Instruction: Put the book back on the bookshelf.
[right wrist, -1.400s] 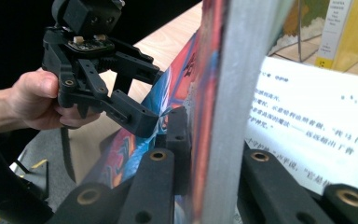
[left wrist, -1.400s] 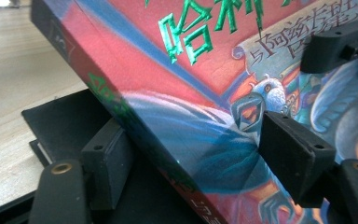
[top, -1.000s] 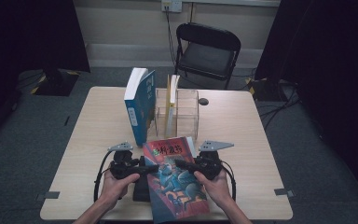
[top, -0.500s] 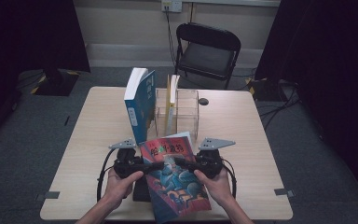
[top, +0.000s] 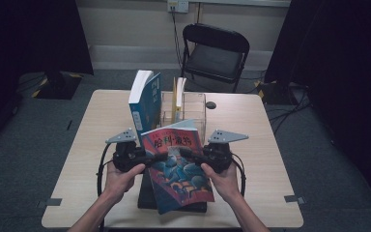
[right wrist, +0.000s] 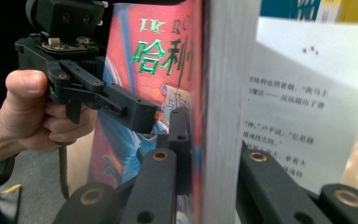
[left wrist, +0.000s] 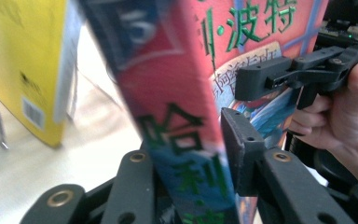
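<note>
Both grippers, left gripper (top: 147,158) and right gripper (top: 189,154), are matte black with brass-ringed screw holes, grey three-cornered top plates and looping black cables; the forearms are bare

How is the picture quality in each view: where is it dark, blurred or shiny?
High view: dim around the edges, with the light wooden table evenly lit and sharp. Left gripper view: the red illustrated paperback book is very close and soft, the yellow book is blurred, and the background is overexposed. Right gripper view: the book's green foil title glints, its grey page edge is blurred, and the printed white page is bright.
</note>
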Tool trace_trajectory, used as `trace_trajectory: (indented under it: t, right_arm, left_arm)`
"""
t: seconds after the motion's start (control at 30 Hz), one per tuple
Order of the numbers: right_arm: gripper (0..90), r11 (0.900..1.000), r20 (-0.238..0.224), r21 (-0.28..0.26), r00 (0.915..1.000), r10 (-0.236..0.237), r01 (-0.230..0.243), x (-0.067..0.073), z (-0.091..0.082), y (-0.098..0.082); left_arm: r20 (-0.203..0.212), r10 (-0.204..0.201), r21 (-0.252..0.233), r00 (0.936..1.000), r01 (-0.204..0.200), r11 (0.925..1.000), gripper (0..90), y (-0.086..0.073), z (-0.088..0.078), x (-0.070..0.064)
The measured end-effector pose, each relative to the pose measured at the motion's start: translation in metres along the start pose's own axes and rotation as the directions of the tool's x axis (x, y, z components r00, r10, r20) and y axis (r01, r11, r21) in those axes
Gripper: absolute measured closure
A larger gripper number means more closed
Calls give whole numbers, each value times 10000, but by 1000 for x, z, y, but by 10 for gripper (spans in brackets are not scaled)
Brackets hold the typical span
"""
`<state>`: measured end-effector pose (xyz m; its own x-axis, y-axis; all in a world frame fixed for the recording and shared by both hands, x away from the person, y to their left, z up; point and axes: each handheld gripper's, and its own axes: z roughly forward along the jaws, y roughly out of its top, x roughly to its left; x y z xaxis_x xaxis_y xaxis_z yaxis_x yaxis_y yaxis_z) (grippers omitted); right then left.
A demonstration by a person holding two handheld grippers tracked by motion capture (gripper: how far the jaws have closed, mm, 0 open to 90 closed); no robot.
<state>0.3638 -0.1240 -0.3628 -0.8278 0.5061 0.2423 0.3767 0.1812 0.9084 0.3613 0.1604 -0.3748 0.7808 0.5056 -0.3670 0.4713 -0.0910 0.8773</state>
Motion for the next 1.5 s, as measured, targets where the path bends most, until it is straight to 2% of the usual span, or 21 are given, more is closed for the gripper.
trace_trajectory:
  t: [0.1, 0.13, 0.17, 0.2, 0.27, 0.33, 0.4, 0.47, 0.5, 0.53, 0.67, 0.73, 0.77, 0.83, 1.03, 1.2, 1.3, 1.37, 1.43, 1.47, 1.5]
  right_arm:
    - [811, 9981, 23, -543, 9996, -294, 294, 2, 0, 10]
    - [809, 9967, -5, -712, 9993, -381, 380, 3, -1, 13]
    - [806, 9957, -12, -821, 9991, -429, 426, 4, -1, 15]
    - [804, 9947, -2, -898, 9987, -508, 506, 5, -1, 15]
    - [791, 9938, -46, -916, 9980, -635, 628, 5, 0, 12]
    - [762, 9939, -233, -1017, 9987, -463, 437, 4, -3, 7]
    - [685, 9940, -158, -1019, 9990, -418, 399, 5, -7, 4]
    - [553, 9944, 144, -1001, 9994, -314, 327, 4, -12, 0]
    - [503, 9943, 468, -1003, 9984, -316, 361, 4, -15, -1]
    - [480, 9938, 789, -994, 9960, -415, 493, 2, -21, -2]
    - [425, 9927, 1006, -1160, 9947, -210, 327, -6, -37, -10]
    - [392, 9960, 1168, -865, 9931, -140, 242, -11, -38, -20]
    - [379, 9975, 1160, -687, 9932, -64, 145, -14, -36, -25]
    - [379, 9989, 1035, -463, 9946, 7, 41, -19, -33, -34]
    - [405, 9999, 745, -88, 9972, 63, -57, -32, -18, -48]
    - [483, 9998, 952, -80, 9953, -173, 182, -32, -16, -47]
    - [491, 9997, 960, -17, 9951, -228, 230, -31, -18, -47]
    - [510, 9997, 1001, 15, 9947, -245, 245, -30, -20, -48]
    - [519, 9998, 1012, 20, 9947, -202, 201, -31, -21, -48]
    - [520, 9998, 1043, 30, 9944, -198, 196, -31, -20, -48]
    - [520, 9998, 1071, 34, 9940, -200, 198, -31, -20, -48]
  left_arm:
    - [-153, 357, -529, 9992, -364, 9979, 728, 12, -7, -4]
    - [-211, 598, -645, 9980, -610, 9960, 738, 14, -9, -6]
    - [-470, 1009, -678, 9938, -1039, 9923, 737, 15, -11, -9]
    - [-612, 1216, -621, 9907, -1253, 9902, 734, 15, -11, -11]
    - [-595, 1321, -724, 9894, -1363, 9880, 722, 12, -12, -12]
    - [-453, 1405, -833, 9890, -1439, 9861, 719, 10, -12, -15]
    - [-442, 1537, -829, 9871, -1570, 9841, 704, 8, -11, -21]
    - [-583, 1676, -864, 9841, -1722, 9813, 699, 6, -10, -27]
    - [-583, 1676, -864, 9841, -1722, 9813, 707, 6, -10, -27]
    - [-676, 1877, -826, 9799, -1930, 9777, 717, 5, -10, -31]
    - [-821, 1886, -818, 9786, -1953, 9773, 722, 4, -11, -33]
    - [-954, 1958, -804, 9760, -2036, 9757, 728, 3, -11, -35]
    - [-1063, 2132, -711, 9712, -2212, 9726, 730, 4, -11, -37]
    - [-1190, 2313, -617, 9656, -2397, 9689, 730, 4, -11, -40]
    - [-973, 2602, -466, 9606, -2655, 9630, 727, 2, -11, -48]
    - [-1138, 3077, 12, 9446, -3096, 9509, 708, -1, 1, -58]
    - [-1109, 3196, 132, 9410, -3202, 9473, 699, -3, 9, -60]
    - [-1104, 3193, 74, 9412, -3204, 9472, 699, -4, 10, -60]
    - [-1117, 3336, 92, 9361, -3347, 9423, 698, -6, 12, -59]
    - [-1102, 3345, 65, 9359, -3359, 9419, 691, -7, 12, -58]
    - [-1128, 3208, -4, 9404, -3229, 9464, 672, -7, 12, -57]
